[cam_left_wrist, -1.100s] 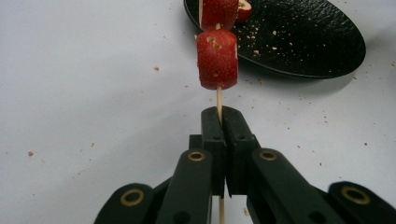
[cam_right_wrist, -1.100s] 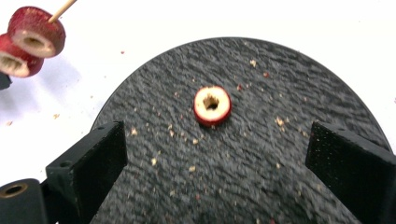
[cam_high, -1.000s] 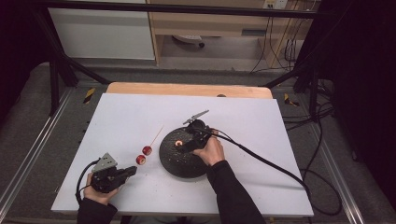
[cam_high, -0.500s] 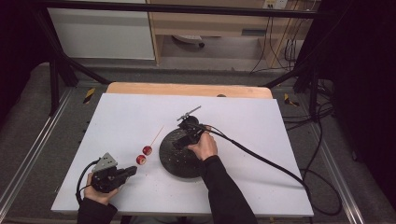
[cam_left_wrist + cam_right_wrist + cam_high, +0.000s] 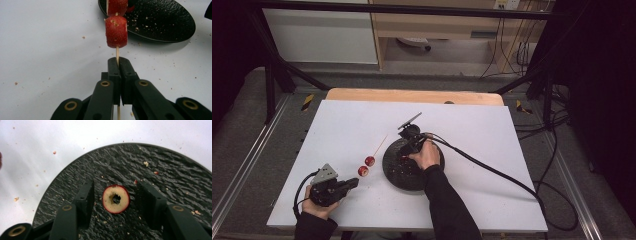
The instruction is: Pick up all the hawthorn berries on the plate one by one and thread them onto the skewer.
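The left gripper [image 5: 117, 62] pinches the skewer [image 5: 117, 51] steady, while the right gripper [image 5: 115, 195], jaws spread, straddles a cored fruit slice [image 5: 116, 199] on the black plate [image 5: 175, 175] to grab it

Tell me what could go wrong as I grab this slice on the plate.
The right gripper stands open around the cored fruit slice, lying flat on the black plate; closing may skid or crush it. The left gripper pinches the thin skewer below two fruit pieces; it could twist or snap during threading.
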The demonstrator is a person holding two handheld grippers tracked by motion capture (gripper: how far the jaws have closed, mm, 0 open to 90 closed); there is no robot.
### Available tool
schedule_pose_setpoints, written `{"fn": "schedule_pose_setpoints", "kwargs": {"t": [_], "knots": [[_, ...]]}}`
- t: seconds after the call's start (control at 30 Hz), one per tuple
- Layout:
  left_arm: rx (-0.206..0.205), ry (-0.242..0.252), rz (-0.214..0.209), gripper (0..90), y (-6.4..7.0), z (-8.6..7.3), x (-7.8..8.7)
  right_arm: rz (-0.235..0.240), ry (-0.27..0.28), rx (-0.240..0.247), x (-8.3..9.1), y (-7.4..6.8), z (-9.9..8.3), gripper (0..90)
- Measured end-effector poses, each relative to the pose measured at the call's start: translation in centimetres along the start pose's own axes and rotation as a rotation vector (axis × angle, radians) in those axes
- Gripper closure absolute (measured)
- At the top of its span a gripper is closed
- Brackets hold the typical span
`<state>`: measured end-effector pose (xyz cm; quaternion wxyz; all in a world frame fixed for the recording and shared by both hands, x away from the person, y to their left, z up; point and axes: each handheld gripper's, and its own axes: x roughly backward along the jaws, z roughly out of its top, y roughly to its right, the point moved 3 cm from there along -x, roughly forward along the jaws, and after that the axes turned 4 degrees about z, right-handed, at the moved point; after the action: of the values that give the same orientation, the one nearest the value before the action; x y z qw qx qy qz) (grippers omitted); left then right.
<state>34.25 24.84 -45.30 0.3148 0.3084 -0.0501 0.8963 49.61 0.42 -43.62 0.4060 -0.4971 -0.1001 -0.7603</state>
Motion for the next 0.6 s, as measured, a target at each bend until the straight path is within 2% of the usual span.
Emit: {"fn": "schedule_pose_setpoints", "kwargs": {"t": [0.23,0.6], "knots": [[-0.005,0.000,-0.002,88.2,0.06,0.02,0.04,0.014,-0.018,-0.034,-0.27,0.29,0.07,57.6],[-0.004,0.001,-0.002,88.1,0.03,0.05,0.07,0.029,-0.034,-0.045,-0.49,0.48,0.02,61.7]]}}
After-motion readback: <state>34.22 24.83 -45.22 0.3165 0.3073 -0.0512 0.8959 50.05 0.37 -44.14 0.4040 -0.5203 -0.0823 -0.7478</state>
